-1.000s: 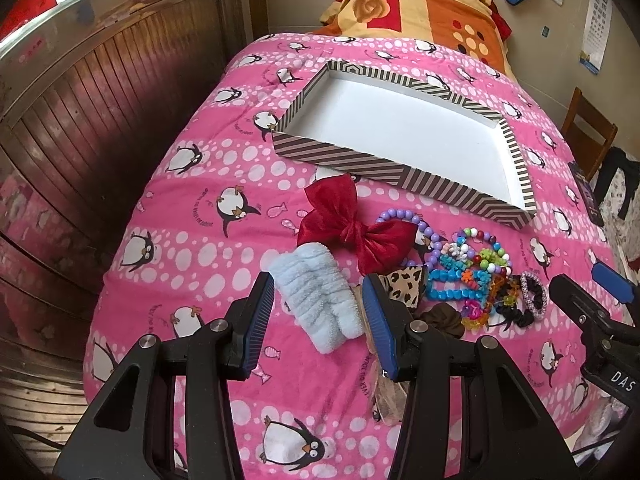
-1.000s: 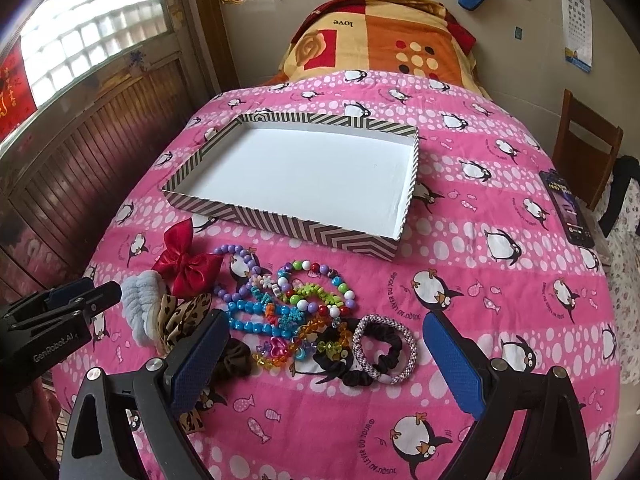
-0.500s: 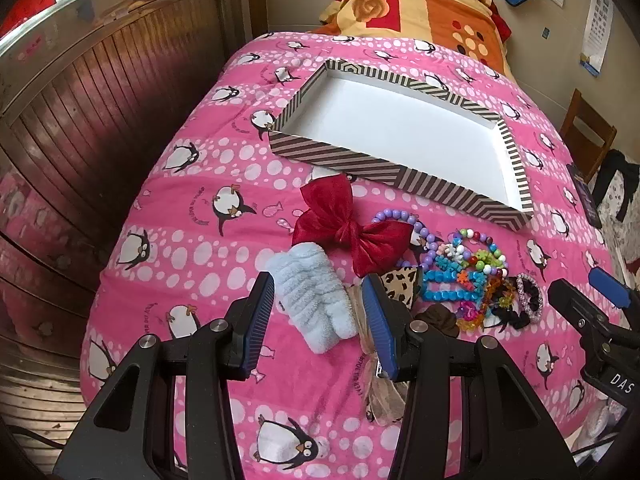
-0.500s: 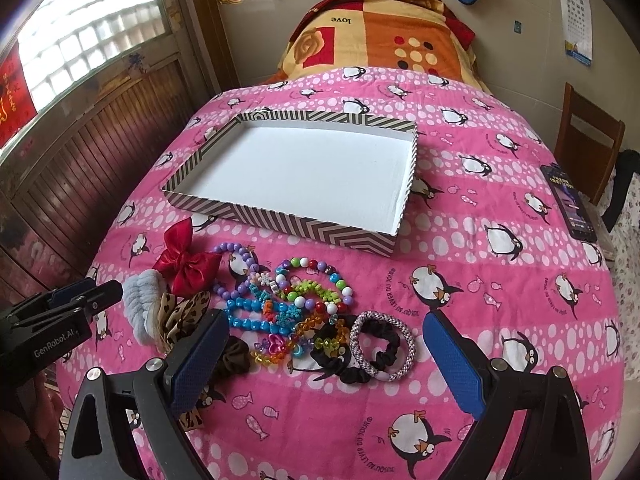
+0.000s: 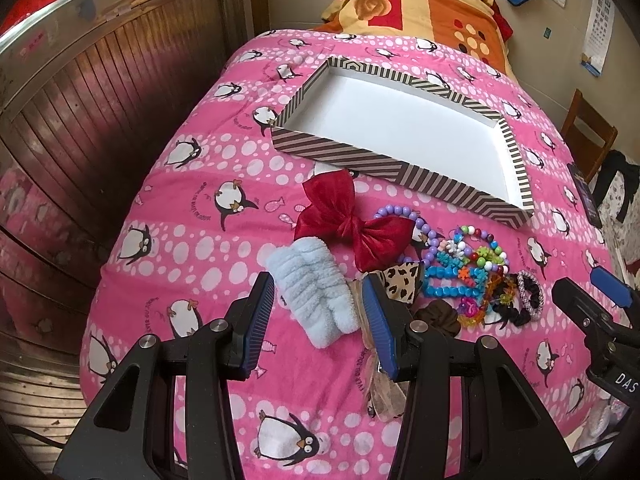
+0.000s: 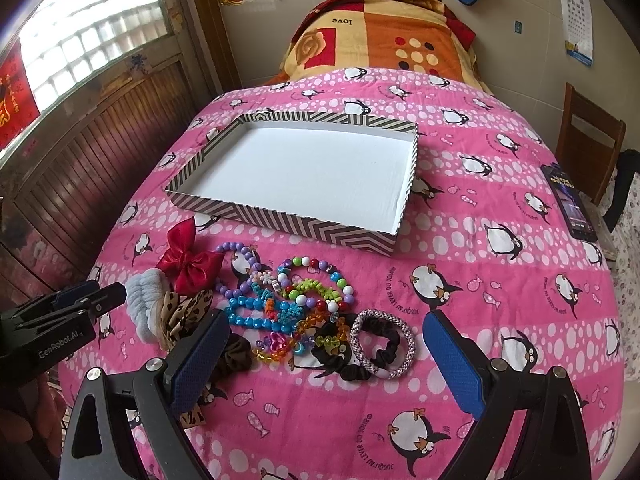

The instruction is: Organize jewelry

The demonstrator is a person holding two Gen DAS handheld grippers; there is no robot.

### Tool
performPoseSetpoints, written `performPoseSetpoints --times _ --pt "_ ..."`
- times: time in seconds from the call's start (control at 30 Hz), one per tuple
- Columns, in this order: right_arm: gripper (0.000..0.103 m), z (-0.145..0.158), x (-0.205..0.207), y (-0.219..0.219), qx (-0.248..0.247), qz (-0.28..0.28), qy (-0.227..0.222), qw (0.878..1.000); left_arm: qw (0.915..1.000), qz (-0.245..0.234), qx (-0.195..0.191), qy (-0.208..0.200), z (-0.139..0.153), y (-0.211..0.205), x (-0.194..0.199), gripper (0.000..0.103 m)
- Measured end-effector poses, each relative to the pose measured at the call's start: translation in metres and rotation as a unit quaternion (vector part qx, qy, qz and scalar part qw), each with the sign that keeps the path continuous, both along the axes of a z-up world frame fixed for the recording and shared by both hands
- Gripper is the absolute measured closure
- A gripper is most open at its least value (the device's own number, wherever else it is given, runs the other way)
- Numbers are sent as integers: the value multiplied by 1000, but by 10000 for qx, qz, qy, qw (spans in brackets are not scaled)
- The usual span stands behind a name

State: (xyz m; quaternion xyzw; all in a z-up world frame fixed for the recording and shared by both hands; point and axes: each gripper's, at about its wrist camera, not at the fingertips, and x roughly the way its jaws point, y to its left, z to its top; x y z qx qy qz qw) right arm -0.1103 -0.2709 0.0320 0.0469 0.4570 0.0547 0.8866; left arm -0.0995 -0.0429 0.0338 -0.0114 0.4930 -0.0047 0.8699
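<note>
A striped shallow box (image 5: 384,164) (image 6: 288,220) with a bare white floor lies on the pink penguin bedspread. In front of it lie a red bow (image 5: 352,224) (image 6: 188,260), a purple bead bracelet (image 5: 396,212), a heap of coloured bead bracelets (image 6: 296,300), a leopard-print bow (image 5: 402,284) and a brown scrunchie (image 6: 236,354). My left gripper (image 5: 319,316) hovers open above a pale blue fluffy scrunchie (image 5: 312,292), apart from it. My right gripper (image 6: 328,356) stands wide open over a black scrunchie and a pink-white braided band (image 6: 382,344).
A phone (image 6: 568,200) lies at the bed's right edge beside a wooden chair (image 6: 588,148). An orange patterned blanket (image 6: 380,32) is folded at the far end. Wood panelling (image 5: 80,120) runs along the left, close to the bed's edge.
</note>
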Motion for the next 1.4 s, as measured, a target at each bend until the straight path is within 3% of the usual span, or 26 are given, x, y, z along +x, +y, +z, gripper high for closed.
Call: performPoseSetpoints --times 0.67,0.8,0.93,1.4 --pt "7 -7 -2 0 142 58 174 9997 9997 84 -180 111 -3 20 2 57" --pt "7 -9 -1 -4 104 50 216 9997 9986 195 -450 192 -4 35 10 57" --pt "7 -10 1 -11 27 29 178 9998 9976 212 -623 222 -2 43 21 50" --pt "9 -31 0 -53 -113 -408 432 9982 9949 -219 -746 636 -21 33 71 49"
